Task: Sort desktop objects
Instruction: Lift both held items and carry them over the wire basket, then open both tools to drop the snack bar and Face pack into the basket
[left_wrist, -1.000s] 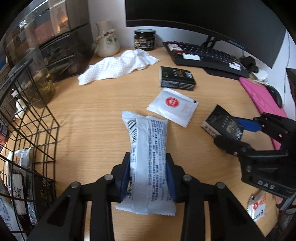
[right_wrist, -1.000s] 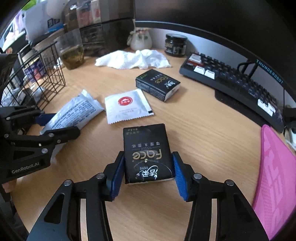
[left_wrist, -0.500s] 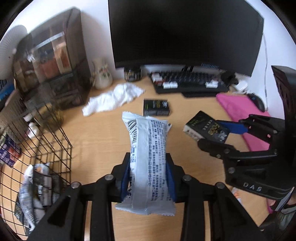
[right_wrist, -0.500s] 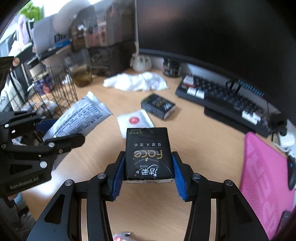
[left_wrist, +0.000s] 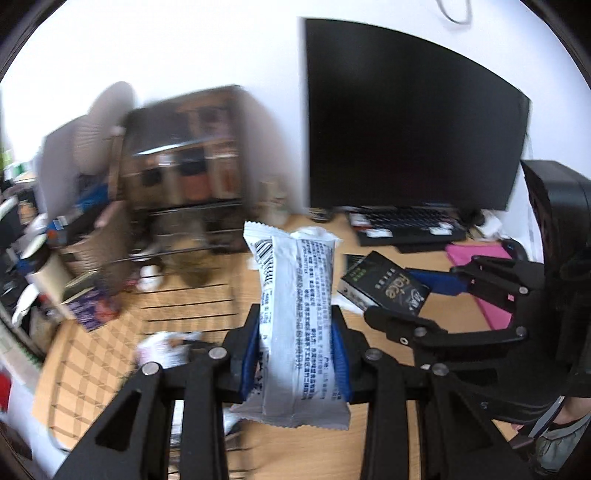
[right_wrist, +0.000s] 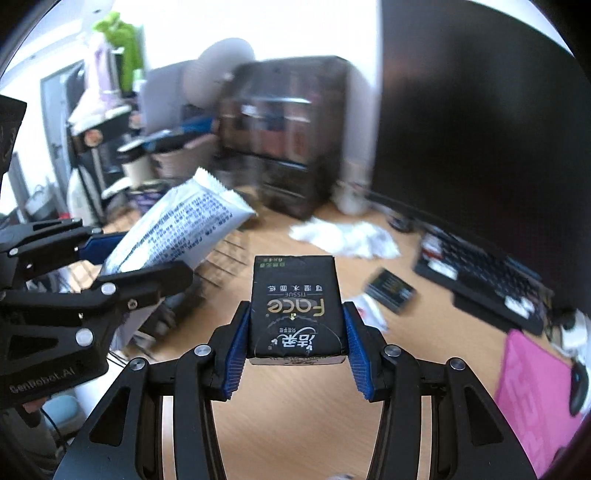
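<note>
Two grippers are in view, each clamped on one thing. The left gripper (left_wrist: 295, 354) pinches one white snack packet (left_wrist: 299, 314) between its blue pads, held in the air above the wooden desk (left_wrist: 388, 443). The packet's long axis runs straight ahead along the fingers, its crimped far end pointing up and away toward the drawer unit (left_wrist: 184, 166); its near end hangs out behind the pads. The right gripper (right_wrist: 295, 339) is closed on one black tissue pack (right_wrist: 295, 314), also lifted off the desk, its long axis along the fingers and its printed face upward, the lettering upside down to the camera.

On the desk lie a second black tissue pack (right_wrist: 391, 290), one crumpled white cloth (right_wrist: 343, 238), one small white sachet (right_wrist: 371, 312) partly hidden behind the right gripper's pad, one keyboard (right_wrist: 484, 280) and one pink mat (right_wrist: 535, 398), which the picture edge cuts off. One dark monitor (left_wrist: 406, 122) stands behind.

At the left stands one wire basket (left_wrist: 192, 295), heavily smeared by motion blur; the packets inside it cannot be counted. The shelves and clutter beyond it are too blurred to name. A bit of a hand (left_wrist: 554, 432) shows at the right gripper's handle.
</note>
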